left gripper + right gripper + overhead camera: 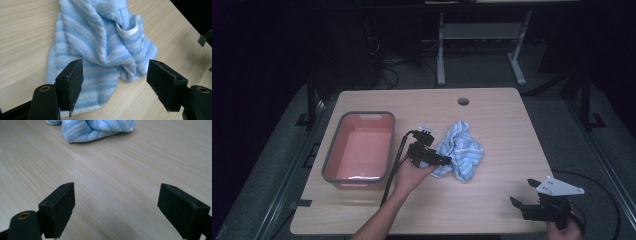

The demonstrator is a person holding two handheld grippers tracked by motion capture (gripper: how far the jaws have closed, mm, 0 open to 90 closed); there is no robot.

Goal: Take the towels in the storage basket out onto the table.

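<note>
The left claw (443,160) sits right at the near-left edge of the crumpled blue striped towel (460,150), jaws spread wide and gripping nothing, and in the left gripper view the towel (105,45) lies straight ahead, its lower folds reaching down between the two black pads (72,85) without either pad pressing on it. The towel is bunched in the middle of the desk (492,210), just right of the pink basin (362,150), running roughly from near-left to far-right. The right claw (524,197) hangs well apart at the desk's near-right corner, also gaping wide and empty; its own view has the towel (92,128) far off across bare wood. The left hand looks clearly the nearer one, and a short push forward should put cloth between those pads.
</note>
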